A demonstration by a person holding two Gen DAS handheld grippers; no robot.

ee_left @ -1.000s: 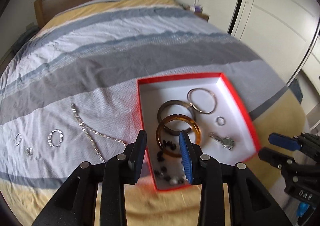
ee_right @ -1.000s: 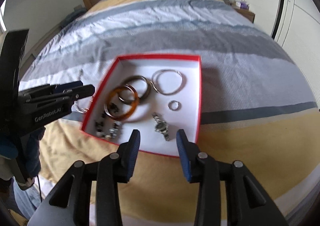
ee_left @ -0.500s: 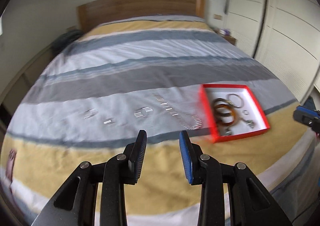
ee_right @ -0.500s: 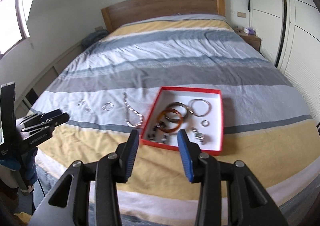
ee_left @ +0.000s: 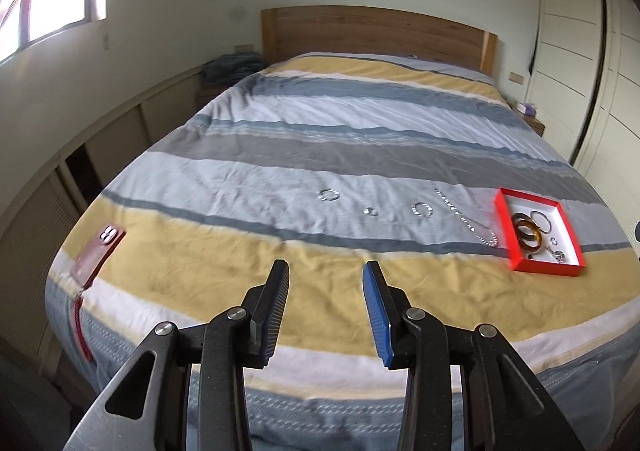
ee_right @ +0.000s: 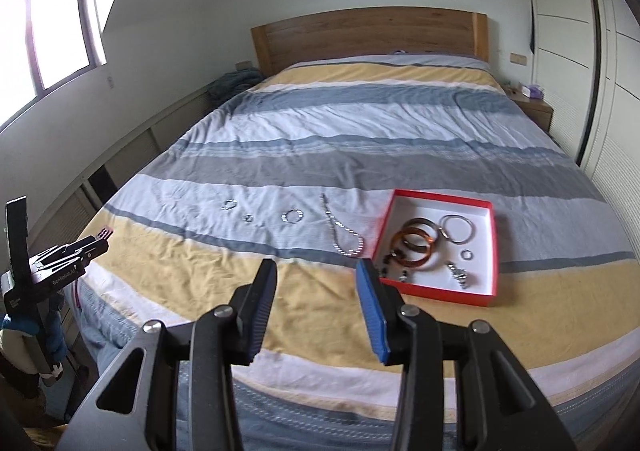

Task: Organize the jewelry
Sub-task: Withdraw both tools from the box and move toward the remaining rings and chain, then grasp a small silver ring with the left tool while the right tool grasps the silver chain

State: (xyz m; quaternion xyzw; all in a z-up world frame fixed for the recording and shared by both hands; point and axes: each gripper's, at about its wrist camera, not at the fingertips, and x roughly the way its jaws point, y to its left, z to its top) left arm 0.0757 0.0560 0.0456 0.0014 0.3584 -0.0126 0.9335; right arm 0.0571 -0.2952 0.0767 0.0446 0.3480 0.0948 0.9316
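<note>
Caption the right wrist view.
Empty right gripper opening above striped bed; red cardboard box holds bangles, silver chain lies beside.

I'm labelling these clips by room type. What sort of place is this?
A bedroom in a home: a bed with a striped duvet and wooden headboard, a bedside table, and white wardrobe doors along the wall.

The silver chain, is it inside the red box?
No, the silver chain lies on the bedspread just left of the red box.
</note>
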